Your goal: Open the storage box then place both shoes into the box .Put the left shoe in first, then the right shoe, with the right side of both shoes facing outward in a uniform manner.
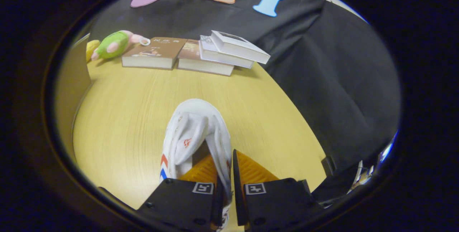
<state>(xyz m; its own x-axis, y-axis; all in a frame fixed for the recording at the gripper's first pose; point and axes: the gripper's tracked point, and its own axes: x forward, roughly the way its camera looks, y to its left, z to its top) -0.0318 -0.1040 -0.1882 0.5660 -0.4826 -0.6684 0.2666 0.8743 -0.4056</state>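
Observation:
A white shoe (193, 131) with red and blue chevrons on its side hangs above the wooden table (125, 110), toe pointing away from me. My gripper (225, 169) is shut on the shoe's collar wall: one finger sits inside the shoe opening, the other presses on the outside of that wall. The heel end is hidden behind my fingers.
Several books (200, 52) lie in a row and stack at the table's far edge. A green and pink plush toy (114, 43) lies beside them, next to a wooden side panel (70, 77). Black cloth drapes along the table's other side.

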